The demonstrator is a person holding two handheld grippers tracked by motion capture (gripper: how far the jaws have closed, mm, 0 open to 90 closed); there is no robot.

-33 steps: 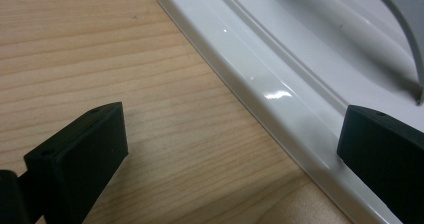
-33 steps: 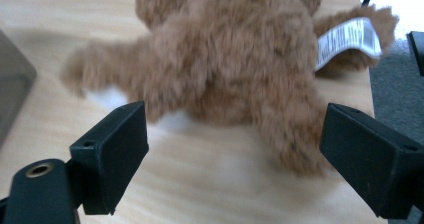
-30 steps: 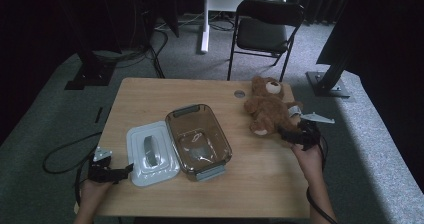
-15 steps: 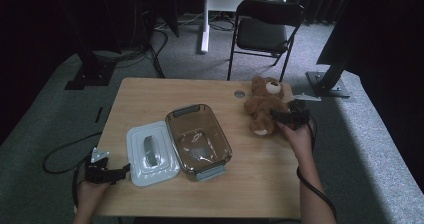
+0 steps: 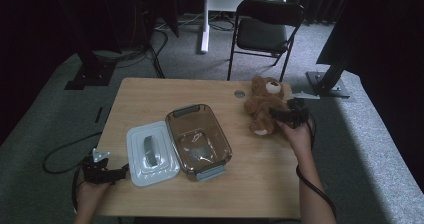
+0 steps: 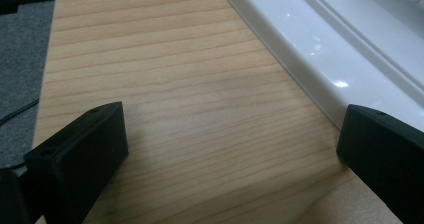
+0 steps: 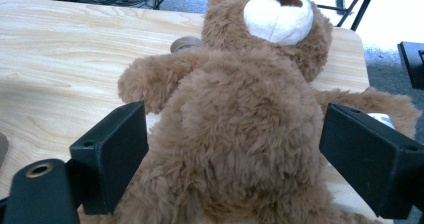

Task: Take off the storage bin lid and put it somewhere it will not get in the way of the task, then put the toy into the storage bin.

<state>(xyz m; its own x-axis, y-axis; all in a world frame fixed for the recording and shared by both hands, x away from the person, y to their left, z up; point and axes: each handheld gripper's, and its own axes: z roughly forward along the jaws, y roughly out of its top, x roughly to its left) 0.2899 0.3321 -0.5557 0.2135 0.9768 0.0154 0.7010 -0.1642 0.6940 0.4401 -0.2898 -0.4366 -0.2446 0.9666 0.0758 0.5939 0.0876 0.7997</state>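
Teddy bear: lying at the desk's far right corner.
Right gripper: jaws spread, straddling the bear's body.
Left gripper: jaws spread, beside the white lid.

— What do you see beyond the work itself?
— I've got a wooden table on grey carpet, with a small round disc near its far edge. A black folding chair stands behind the table, and a white post just left of the chair.
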